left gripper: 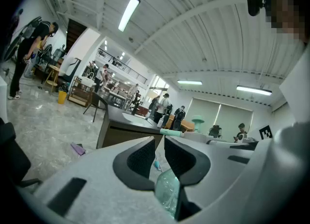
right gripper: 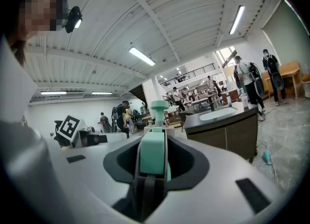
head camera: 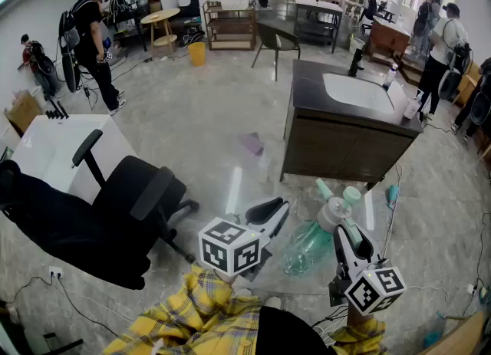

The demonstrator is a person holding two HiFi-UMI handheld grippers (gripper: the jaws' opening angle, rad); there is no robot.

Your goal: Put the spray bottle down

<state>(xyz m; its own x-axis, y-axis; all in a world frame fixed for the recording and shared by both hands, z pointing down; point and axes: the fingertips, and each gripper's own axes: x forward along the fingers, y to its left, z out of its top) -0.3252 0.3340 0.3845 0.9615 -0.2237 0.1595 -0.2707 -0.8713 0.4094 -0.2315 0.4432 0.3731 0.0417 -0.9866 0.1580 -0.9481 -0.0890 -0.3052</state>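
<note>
The spray bottle (head camera: 307, 246) has a clear green body and a mint trigger head. It hangs tilted above the floor in the head view. My right gripper (head camera: 345, 227) is shut on its mint head, which fills the space between the jaws of that gripper (right gripper: 154, 145) in the right gripper view, the spray bottle (right gripper: 152, 157) nozzle pointing ahead. My left gripper (head camera: 268, 212) is just left of the bottle, shut with nothing in it. In the left gripper view the left gripper (left gripper: 160, 150) shows only a thin slit between its pads, and the spray bottle (left gripper: 169, 189) body shows below them.
A dark sink cabinet (head camera: 345, 123) with a white basin stands ahead to the right. A black office chair (head camera: 130, 208) and a white table (head camera: 46, 146) are at the left. A purple scrap (head camera: 252, 143) lies on the floor. Several people stand farther back.
</note>
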